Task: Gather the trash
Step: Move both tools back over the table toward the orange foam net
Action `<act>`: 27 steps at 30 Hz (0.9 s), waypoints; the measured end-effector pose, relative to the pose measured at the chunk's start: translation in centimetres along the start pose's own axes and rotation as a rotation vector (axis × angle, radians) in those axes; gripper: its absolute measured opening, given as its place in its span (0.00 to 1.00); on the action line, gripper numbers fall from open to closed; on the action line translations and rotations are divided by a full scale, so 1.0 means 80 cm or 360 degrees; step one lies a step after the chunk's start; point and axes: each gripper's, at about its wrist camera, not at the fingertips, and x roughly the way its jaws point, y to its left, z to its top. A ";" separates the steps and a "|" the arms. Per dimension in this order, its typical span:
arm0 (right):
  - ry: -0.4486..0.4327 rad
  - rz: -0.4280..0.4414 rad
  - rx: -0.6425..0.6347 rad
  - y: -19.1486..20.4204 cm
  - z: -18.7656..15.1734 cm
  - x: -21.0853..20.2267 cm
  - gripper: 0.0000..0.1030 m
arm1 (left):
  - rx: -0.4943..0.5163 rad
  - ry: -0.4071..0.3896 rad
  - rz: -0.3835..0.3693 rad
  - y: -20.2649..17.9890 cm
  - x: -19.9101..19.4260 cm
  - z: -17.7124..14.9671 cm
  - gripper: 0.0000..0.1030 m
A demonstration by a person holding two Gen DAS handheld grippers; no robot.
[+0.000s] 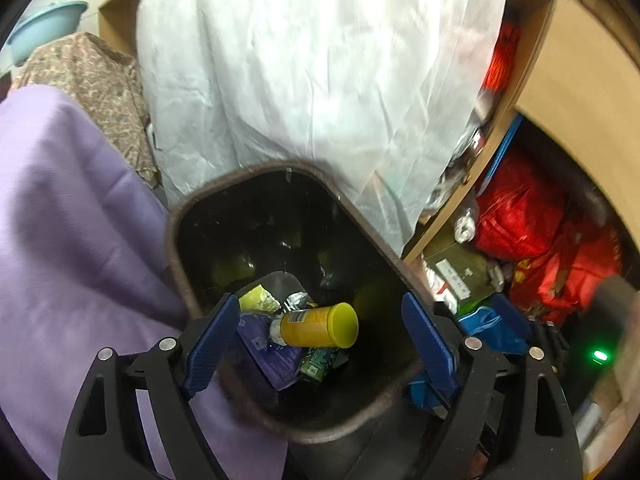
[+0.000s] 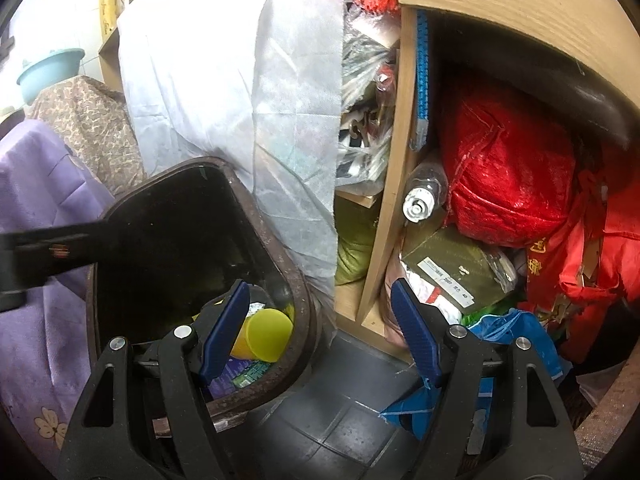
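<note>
A dark trash bin (image 1: 176, 232) with a brown rim stands on the floor. Inside it lie a yellow canister (image 1: 320, 326), a purple wrapper (image 1: 268, 352) and green wrappers (image 1: 320, 364). My left gripper (image 1: 320, 304) hangs open over the bin's mouth with nothing between its blue pads. In the right wrist view the bin (image 2: 304, 300) is at the lower left, with the yellow canister (image 2: 268, 334) showing inside. My right gripper (image 2: 320, 286) stands open just right of the bin, above the floor, holding nothing. A crumpled blue plastic bag (image 2: 504, 332) lies behind its right finger.
A white cloth (image 1: 312, 72) hangs behind the bin and a purple cloth (image 1: 72, 240) lies left of it. On the right, a wooden shelf (image 2: 396, 160) holds red bags (image 2: 512, 168), a clear plastic bottle (image 2: 424, 192) and packets. Dark floor tiles (image 2: 348, 400) lie below.
</note>
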 end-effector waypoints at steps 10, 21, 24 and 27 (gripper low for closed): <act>-0.0116 0.0184 -0.0039 0.030 0.026 -0.046 0.79 | -0.0103 -0.0269 0.0107 0.046 -0.130 -0.019 0.93; -0.0116 0.0587 -0.0259 0.138 0.046 -0.096 0.83 | -0.0167 -0.0336 0.0340 0.133 -0.226 -0.059 0.94; -0.0114 0.0645 -0.0349 0.166 0.045 -0.105 0.83 | -0.0206 -0.0346 0.0412 0.163 -0.252 -0.070 0.94; -0.0114 0.0715 -0.0455 0.196 0.042 -0.118 0.83 | -0.0242 -0.0380 0.0426 0.189 -0.279 -0.081 0.94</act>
